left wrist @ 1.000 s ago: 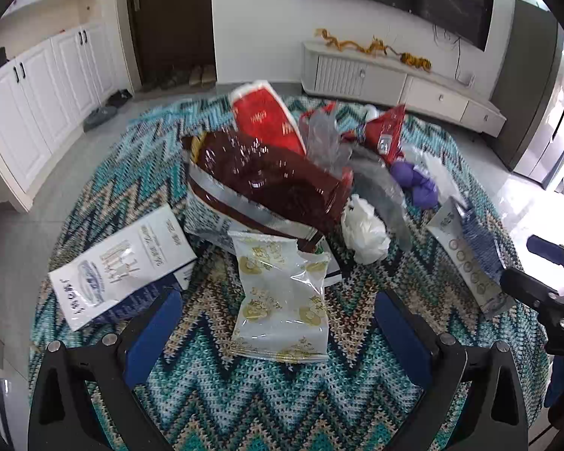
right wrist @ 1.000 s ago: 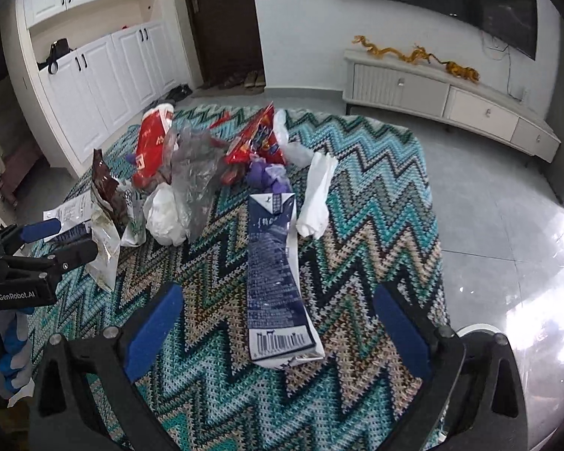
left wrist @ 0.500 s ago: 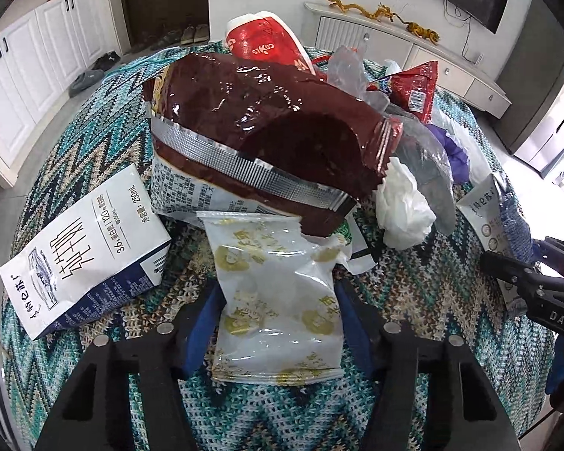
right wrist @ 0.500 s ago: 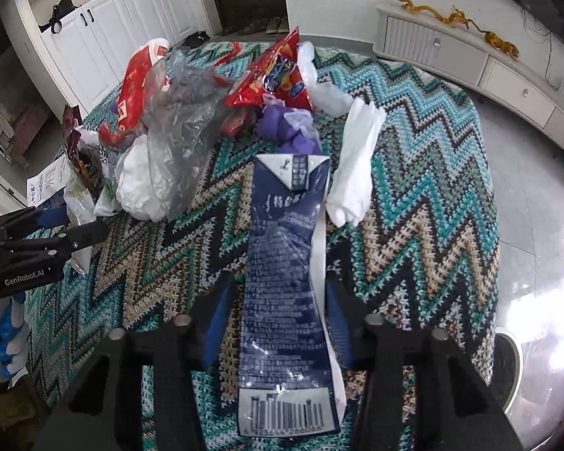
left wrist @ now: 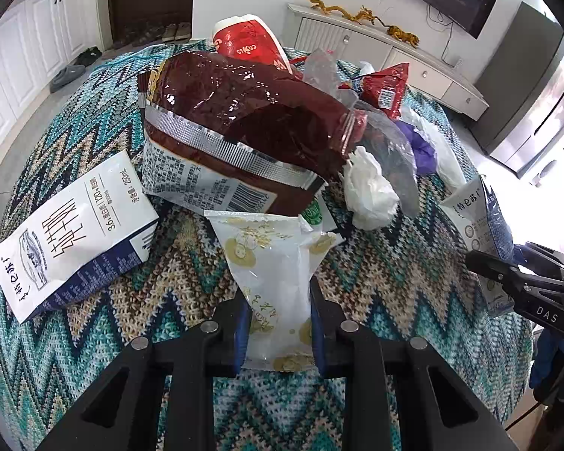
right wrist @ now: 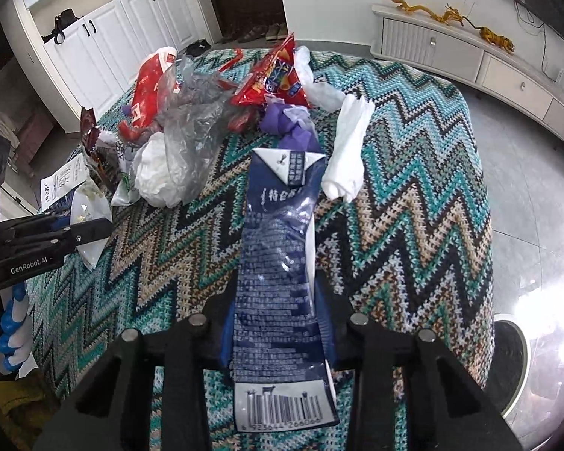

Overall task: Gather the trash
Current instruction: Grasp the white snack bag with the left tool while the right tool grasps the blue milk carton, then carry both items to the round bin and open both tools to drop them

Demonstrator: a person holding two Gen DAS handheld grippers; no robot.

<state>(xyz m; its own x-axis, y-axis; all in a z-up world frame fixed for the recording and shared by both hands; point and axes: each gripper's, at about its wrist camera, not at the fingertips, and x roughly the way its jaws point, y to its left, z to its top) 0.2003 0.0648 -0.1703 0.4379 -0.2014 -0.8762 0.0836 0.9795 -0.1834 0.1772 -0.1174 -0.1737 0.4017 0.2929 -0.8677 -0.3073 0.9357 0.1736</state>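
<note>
The left hand-held gripper (left wrist: 278, 319) is closing on the white snack wrapper (left wrist: 272, 263); the right hand-held gripper (right wrist: 276, 323) is closing on the flattened blue carton (right wrist: 278, 263), both beside the trash pile (left wrist: 252, 120).

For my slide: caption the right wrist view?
Right gripper closing on a flattened blue milk carton atop a zigzag cloth.

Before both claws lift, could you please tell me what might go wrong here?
1. The left claw is closing on only the near end of the white gold-print wrapper, which may slip out.
2. Its far edge lies under the dark red bag, which may get dragged.
3. The right claw, also closing, pinches the flattened blue carton, which may sag.
</note>
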